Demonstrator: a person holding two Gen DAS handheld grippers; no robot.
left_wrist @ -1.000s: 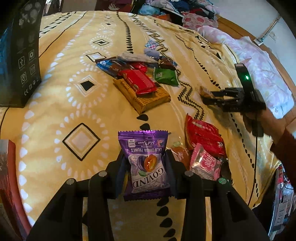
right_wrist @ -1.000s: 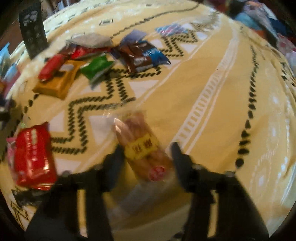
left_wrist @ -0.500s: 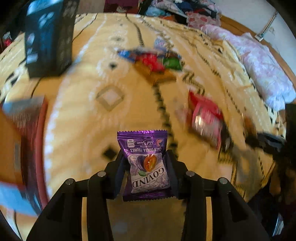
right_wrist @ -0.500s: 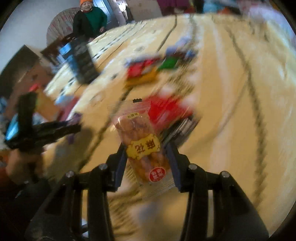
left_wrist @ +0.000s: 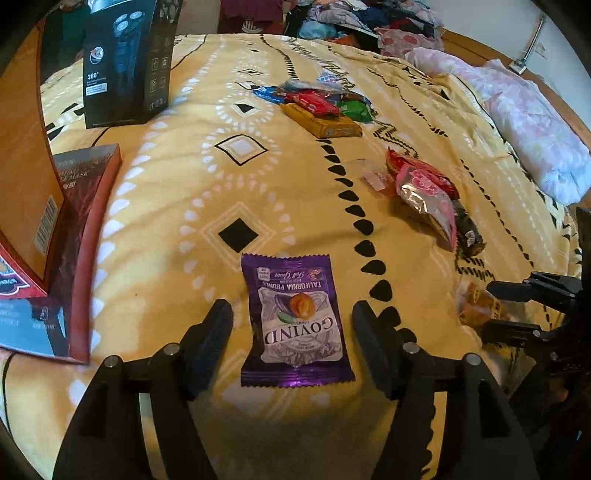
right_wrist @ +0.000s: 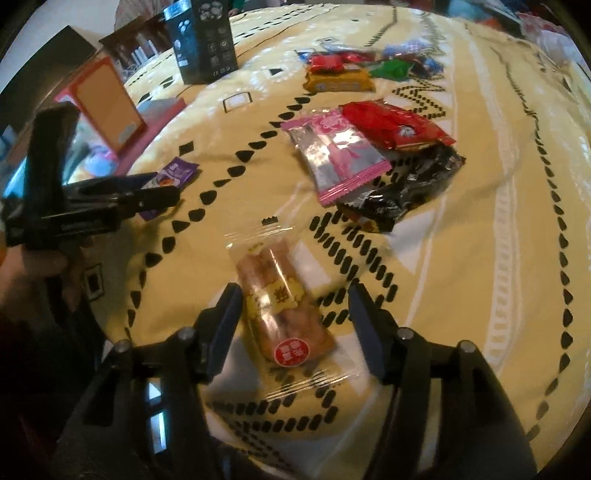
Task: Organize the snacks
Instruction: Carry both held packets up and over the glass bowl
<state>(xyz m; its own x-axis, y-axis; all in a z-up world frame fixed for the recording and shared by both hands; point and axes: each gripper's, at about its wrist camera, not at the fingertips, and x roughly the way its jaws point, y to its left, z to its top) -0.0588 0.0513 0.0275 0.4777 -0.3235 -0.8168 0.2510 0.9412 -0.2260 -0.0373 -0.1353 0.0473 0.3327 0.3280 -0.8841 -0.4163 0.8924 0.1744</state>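
Left tongs (left_wrist: 291, 321): spread wide, touching nothing.
Purple prune packet (left_wrist: 295, 317): flat on the yellow bed cover (left_wrist: 166, 206), between the left tongs.
Right tongs (right_wrist: 293, 306): spread wide too.
Clear biscuit packet (right_wrist: 284, 317): between them, on the cover.
Pink packet (right_wrist: 336, 151): farther ahead, atop red and black ones.

You are working over a bed spread with a yellow blanket (left_wrist: 155, 206) patterned in black teardrops, zigzags and white diamonds. Along its far edge lies a heap of mixed clothes (left_wrist: 354, 18), and toward the right edge a pale pink floral quilt (left_wrist: 524, 122) is bunched up. A wooden bed frame (left_wrist: 480, 46) curves behind that quilt, with a white wall (left_wrist: 491, 22) beyond it. Daylight falls across the blanket from the far side, leaving soft bright patches.
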